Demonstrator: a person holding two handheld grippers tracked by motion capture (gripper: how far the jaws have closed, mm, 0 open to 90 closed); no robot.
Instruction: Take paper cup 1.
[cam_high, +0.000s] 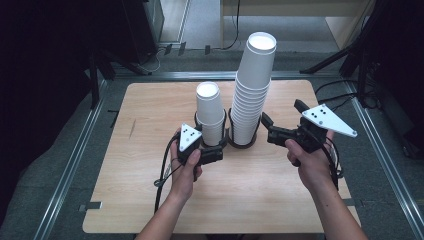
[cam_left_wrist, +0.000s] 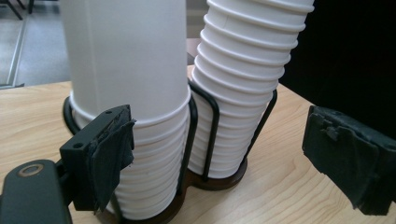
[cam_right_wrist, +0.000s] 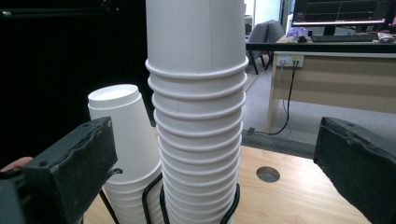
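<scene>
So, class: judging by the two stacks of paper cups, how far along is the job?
Done: a short stack already stands in the left ring of the black wire holder. In hand: nothing; the left hand-held gripper sits by the short stack's base and the right hand-held gripper is open beside the tall stack. Left, probably: most cups remain on the tall stack.

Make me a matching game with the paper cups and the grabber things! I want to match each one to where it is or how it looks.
Things:
1. tall stack of white paper cups
2. short stack of white paper cups
3. black wire cup holder
4. right gripper

Descriptions:
A. jaws open, holding nothing
B. on the wooden table, under both stacks
C. nearest the left gripper
D. leans, towers highest

Pairs: 1-D, 2-C, 3-B, 4-A
</scene>
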